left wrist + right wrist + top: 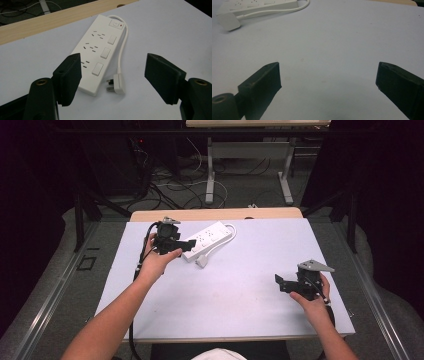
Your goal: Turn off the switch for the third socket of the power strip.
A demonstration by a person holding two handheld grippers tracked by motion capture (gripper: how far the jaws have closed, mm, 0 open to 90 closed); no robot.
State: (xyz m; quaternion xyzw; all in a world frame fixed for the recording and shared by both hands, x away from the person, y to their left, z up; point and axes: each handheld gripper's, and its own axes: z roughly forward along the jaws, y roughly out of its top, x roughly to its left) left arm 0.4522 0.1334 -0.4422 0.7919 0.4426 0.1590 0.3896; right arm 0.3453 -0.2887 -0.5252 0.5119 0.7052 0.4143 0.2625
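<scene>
In the high view the left hand-held gripper (186, 245) covers the near end of the power strip (209, 238), and the plug (201, 262) is too small to show its pins; in the right gripper view the power strip (259, 4) is cut off by the top edge, its sockets blurred; the plug (228, 22) there shows only its back; in the left gripper view a jaw overlaps the strip's (96, 52) near corner; the table's (240, 285) near edge is partly hidden by the forearms.

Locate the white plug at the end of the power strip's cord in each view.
High view: plug upper middle, just right of the left gripper.
Left gripper view: lower centre, between the open jaws.
Right gripper view: top left corner.
Shared landmark: the power strip beside it.
</scene>
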